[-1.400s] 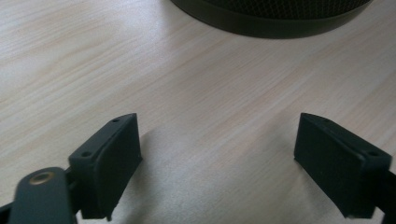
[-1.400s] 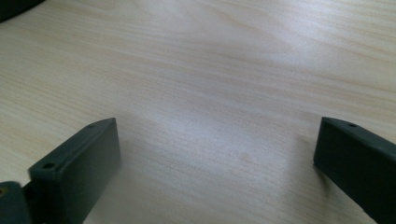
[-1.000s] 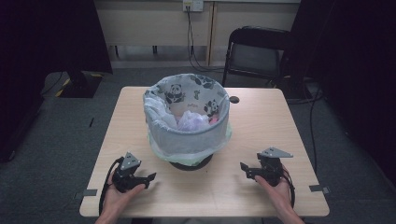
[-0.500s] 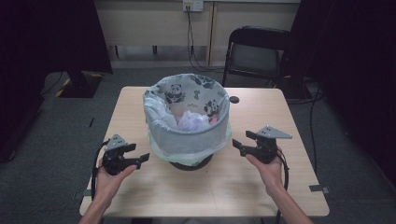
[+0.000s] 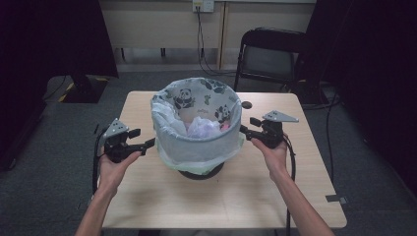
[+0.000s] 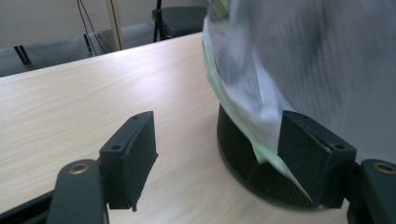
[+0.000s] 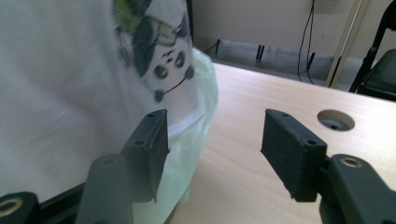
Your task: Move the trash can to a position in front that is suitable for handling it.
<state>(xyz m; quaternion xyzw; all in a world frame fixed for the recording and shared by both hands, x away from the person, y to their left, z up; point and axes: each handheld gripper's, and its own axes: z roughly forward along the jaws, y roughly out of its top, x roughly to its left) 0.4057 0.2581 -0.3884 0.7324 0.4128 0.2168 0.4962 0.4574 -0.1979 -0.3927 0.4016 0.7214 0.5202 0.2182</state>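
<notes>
white plastic bag [image 5: 196,142] with panda prints lines the black bin [image 5: 200,172] at the middle of the wooden table [image 5: 246,196]. the left gripper [image 5: 142,146] and right gripper [image 5: 247,129] flank it, jaws spread and empty, probably to seize the bag's overhanging rim.

Pale wood-grain table [image 5: 275,187], smooth; thin plastic bin liner [image 5: 196,147], panda-printed; black mesh bin [image 6: 243,154].
</notes>
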